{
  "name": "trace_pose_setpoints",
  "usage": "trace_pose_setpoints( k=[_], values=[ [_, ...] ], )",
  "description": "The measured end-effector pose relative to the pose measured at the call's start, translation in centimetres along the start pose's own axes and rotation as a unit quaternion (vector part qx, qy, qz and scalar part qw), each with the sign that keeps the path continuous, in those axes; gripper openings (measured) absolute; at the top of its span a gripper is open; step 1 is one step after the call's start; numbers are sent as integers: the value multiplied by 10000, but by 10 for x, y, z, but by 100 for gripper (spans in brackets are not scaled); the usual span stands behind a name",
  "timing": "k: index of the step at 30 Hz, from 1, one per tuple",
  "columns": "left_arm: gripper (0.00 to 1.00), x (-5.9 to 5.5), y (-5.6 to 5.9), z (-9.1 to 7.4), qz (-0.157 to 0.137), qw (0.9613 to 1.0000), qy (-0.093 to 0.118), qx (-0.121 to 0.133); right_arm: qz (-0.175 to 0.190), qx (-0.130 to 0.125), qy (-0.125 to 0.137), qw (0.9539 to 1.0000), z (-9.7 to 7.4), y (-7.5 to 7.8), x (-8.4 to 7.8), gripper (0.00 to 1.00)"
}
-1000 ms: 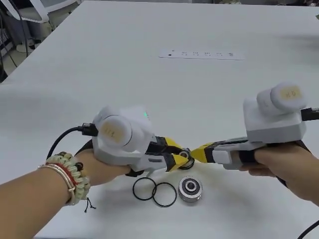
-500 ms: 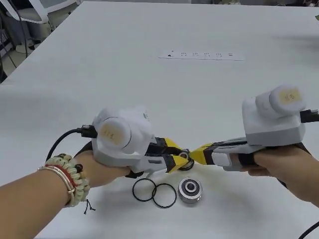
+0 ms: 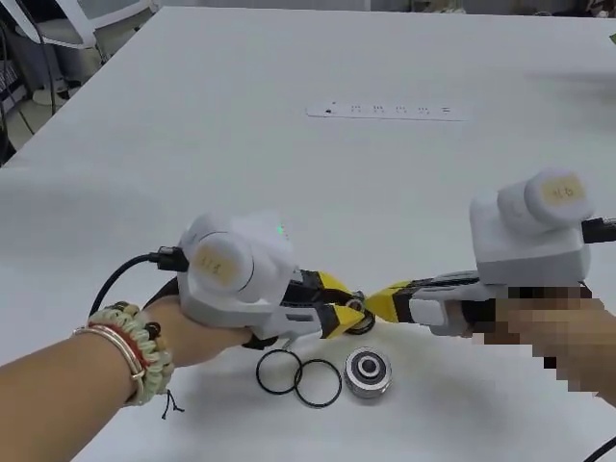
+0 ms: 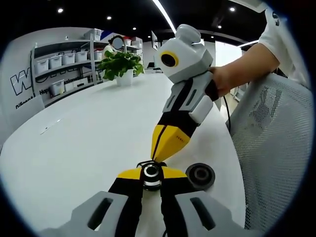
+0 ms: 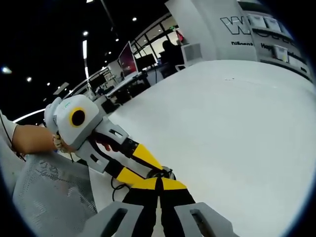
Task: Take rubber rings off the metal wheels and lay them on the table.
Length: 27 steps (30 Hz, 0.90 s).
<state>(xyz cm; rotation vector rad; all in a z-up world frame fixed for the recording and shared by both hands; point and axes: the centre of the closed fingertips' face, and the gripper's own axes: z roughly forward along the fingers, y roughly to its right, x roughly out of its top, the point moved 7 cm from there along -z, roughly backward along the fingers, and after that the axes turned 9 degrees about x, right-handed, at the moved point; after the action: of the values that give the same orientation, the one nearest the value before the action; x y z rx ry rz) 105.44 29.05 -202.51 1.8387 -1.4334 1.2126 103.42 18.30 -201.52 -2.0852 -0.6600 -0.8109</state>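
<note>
My left gripper (image 3: 345, 315) is shut on a small metal wheel (image 3: 359, 311) held just above the white table; in the left gripper view the wheel (image 4: 150, 174) sits between the yellow jaws of that gripper (image 4: 150, 178). My right gripper (image 3: 373, 302) comes in from the right, its jaws shut to a point on the thin black rubber ring (image 4: 146, 163) at the wheel's rim. In the right gripper view my right gripper (image 5: 159, 179) touches the wheel (image 5: 166, 173). Two loose rubber rings (image 3: 279, 370) (image 3: 319, 381) lie on the table below, beside a bare metal wheel (image 3: 368, 372).
A white power strip (image 3: 390, 111) lies far back on the table (image 3: 289, 173). A black cable (image 3: 123, 273) trails from the left gripper. Office chairs (image 3: 58, 38) stand past the table's far left corner.
Both grippers stay joined at the held wheel. The whole picture has shifted slightly; the rings and bare wheel on the table lie as before.
</note>
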Motion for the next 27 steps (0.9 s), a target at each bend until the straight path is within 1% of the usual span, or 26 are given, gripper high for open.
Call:
trace_pose_setpoints(
  k=[3, 4, 5, 6, 7, 9, 12, 16, 19, 21, 23, 25, 27],
  values=[
    [8, 0, 0, 0, -3, 10000, 4, 2, 22, 110, 69, 9999, 0, -3, 2, 0],
    [8, 0, 0, 0, -3, 10000, 7, 5, 4, 83, 70, 9999, 1, -5, 4, 0],
    [8, 0, 0, 0, -4, 10000, 8, 6, -95, 59, 108, 9999, 3, -6, 6, 0],
    [8, 0, 0, 0, -6, 10000, 12, 14, -43, 248, 181, 9995, 4, -11, 9, 0],
    [8, 0, 1, 0, -6, 10000, 11, 15, -5, 237, 236, 9994, 4, -11, 11, 0],
    [8, 0, 1, 0, -42, 10000, 18, 29, -76, -36, 95, 9999, 4, -6, 9, 0],
    [8, 0, 1, 0, -38, 10000, 14, 35, 2, -20, 91, 10000, 3, -5, 7, 0],
    [8, 1, 1, 0, -117, 9999, -9, 13, -12, -192, 32, 9998, 1, -2, 6, 0],
    [9, 1, 1, 0, -196, 9998, -69, -51, 0, -217, 20, 9998, 1, -2, 5, 0],
    [12, 3, 3, 0, -139, 9998, -120, -87, 11, -212, -2, 9998, 2, -3, 4, 0],
    [15, 6, 4, 0, -19, 9998, -139, -119, -25, -253, -34, 9997, 2, -3, 4, 0],
    [17, 9, 4, -2, -51, 9998, -109, -169, -25, -285, -33, 9996, 1, -2, 4, 0],
    [18, 13, 3, -5, -168, 9994, -91, -272, 0, -292, -9, 9996, 0, -1, 5, 0]
  ],
)
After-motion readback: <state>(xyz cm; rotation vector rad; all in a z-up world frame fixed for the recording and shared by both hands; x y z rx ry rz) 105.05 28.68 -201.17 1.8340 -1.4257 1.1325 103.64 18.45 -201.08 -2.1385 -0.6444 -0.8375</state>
